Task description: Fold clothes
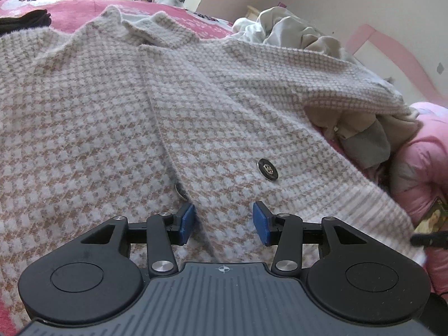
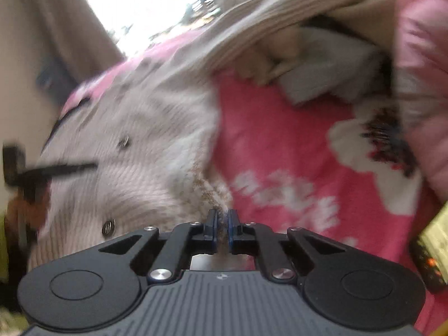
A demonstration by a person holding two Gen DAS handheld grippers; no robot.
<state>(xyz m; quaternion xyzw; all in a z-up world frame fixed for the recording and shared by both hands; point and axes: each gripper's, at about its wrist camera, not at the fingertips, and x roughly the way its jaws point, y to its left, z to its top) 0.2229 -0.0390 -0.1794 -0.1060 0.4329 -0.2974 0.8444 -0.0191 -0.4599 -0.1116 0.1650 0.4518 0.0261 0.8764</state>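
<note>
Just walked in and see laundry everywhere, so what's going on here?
A person with a gripper in each hand is folding a checked cardigan spread on a pink blanket. The right gripper has its jaws shut on the cardigan's hem corner. The left gripper sits over the button front near the hem, jaws apart with knit between them. More clothes are piled nearby.

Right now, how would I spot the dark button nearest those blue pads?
Start at the pink blanket and the checked knit cardigan spread over it. Near its ribbed hem sits a black button, the only fully visible button; its neighbour is half hidden under the front edge.
</note>
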